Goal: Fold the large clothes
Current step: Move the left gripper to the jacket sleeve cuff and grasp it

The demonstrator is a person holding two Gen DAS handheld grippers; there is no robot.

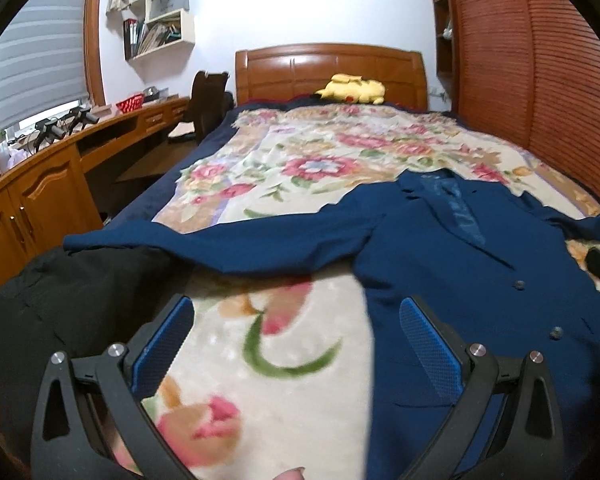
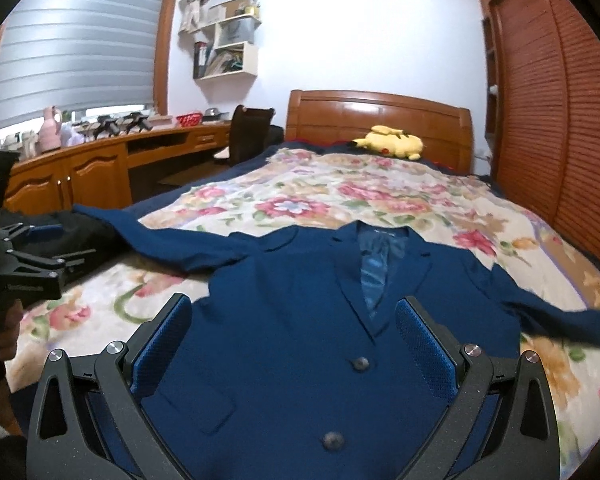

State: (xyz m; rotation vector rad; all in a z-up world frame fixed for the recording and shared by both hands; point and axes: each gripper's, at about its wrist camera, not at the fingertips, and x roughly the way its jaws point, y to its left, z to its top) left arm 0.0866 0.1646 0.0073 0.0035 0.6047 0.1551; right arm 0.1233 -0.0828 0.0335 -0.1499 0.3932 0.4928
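My blue blazer (image 2: 300,320) lies face up and flat on the floral blanket (image 2: 380,192) of the bed, collar toward the headboard (image 2: 380,116), hem toward me. So its long axis runs away from me, straight up the bed, and the sleeves stick out crosswise to left & right.

My right gripper (image 2: 292,344) hangs directly over the buttoned front, jaws spread wide w/ nothing between them; the two buttons sit on the centre line between my pads. My left gripper (image 1: 296,344) is also spread open and empty. It hovers off the jacket's left edge, one finger over bare blanket, the other over the blue cloth, so the side seam runs roughly between them.

The left sleeve (image 1: 204,244) stretches out to my left, ahead of the left gripper, its cuff end reaching toward a heap of black clothing (image 1: 60,304) at the bed's edge. Cuff may be touching the black heap, can't say for sure as the view blurs there. The right sleeve (image 2: 560,312) runs out to the right, beyond my right gripper.

Judgement: nothing folded yet. The left gripper is nearer the left sleeve and side, the right one nearer the body & right sleeve, so each side probably gets folded inward across the long axis by its own gripper, reaching forward and outward first.
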